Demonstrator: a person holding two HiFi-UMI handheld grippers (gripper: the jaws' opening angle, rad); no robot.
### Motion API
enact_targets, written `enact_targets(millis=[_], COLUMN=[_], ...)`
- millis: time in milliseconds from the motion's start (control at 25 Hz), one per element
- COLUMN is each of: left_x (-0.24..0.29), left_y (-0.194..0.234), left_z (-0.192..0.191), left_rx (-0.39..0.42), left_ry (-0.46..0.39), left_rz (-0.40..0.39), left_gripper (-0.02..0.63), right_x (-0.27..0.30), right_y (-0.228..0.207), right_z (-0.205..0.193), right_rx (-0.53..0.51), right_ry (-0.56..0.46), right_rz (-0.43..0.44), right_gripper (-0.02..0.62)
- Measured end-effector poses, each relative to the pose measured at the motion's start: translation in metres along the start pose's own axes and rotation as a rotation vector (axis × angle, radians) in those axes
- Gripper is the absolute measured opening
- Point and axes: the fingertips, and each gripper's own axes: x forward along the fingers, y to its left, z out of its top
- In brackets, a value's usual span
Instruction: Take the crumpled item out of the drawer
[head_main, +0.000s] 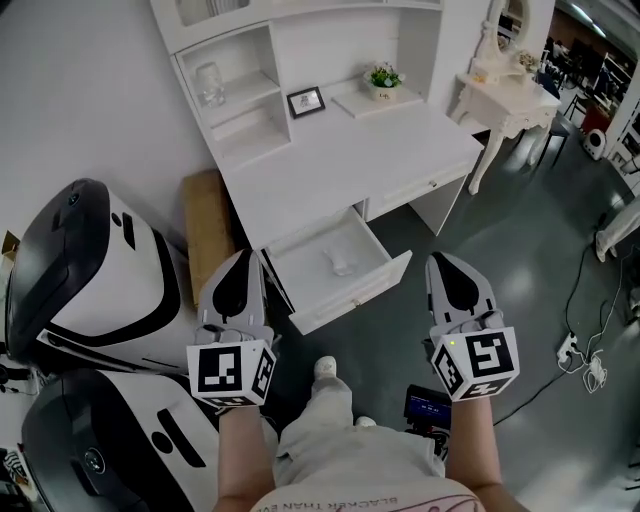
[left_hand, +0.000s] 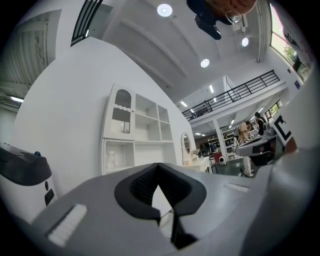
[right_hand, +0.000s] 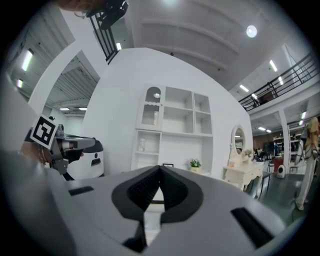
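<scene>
Desk (head_main: 340, 165) has its drawer (head_main: 352, 296) open with the crumpled item (head_main: 342, 263) lying untouched inside, so the whole pick remains; left gripper (head_main: 243, 258) and right gripper (head_main: 441, 262) hang just in front of drawer, jaws together, empty; machines (head_main: 90, 260) left of drawer, frame (head_main: 306, 101) and plant (head_main: 383, 78) behind it, nothing blocking.

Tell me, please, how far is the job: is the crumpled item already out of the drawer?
Done: the drawer stands open. In hand: nothing; the left gripper and the right gripper are both shut and empty. Left to do: the crumpled item lies inside the drawer; reach in, grip it, lift it out.
</scene>
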Motion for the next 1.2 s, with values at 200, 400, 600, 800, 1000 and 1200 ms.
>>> enact_targets(millis=[200,400,600,800,1000,1200], left_x=[0.057,0.109,0.149,0.176,0.191,0.197], left_y=[0.031,0.056,0.079,0.096,0.103,0.104], left_z=[-0.009,-0.016,-0.031,-0.046,-0.053,-0.058], left_rx=[-0.015,-0.028,-0.046,-0.067,-0.081,-0.089], left_ry=[-0.005,-0.006,0.009,0.027,0.032,0.041], left_rz=[-0.030,-0.069,-0.105,-0.125,-0.132,-0.131], left_gripper=[0.006,0.006,0.006,0.007,0.008,0.006], right_x=[0.057,0.108,0.152,0.180,0.193,0.201], right_y=[-0.005,-0.011,-0.009,-0.005,-0.006,-0.006], right_z=[0.005,0.009,0.004,-0.007,-0.010,-0.013], right_rx=[-0.008,-0.013,-0.009,-0.007,-0.020,-0.005], right_ry=[0.005,0.021,0.048,0.082,0.094,0.097], right_rz=[-0.025,-0.052,-0.074,-0.088,-0.081,-0.051], right_gripper=[0.006,0.006,0.006,0.006,0.006,0.008])
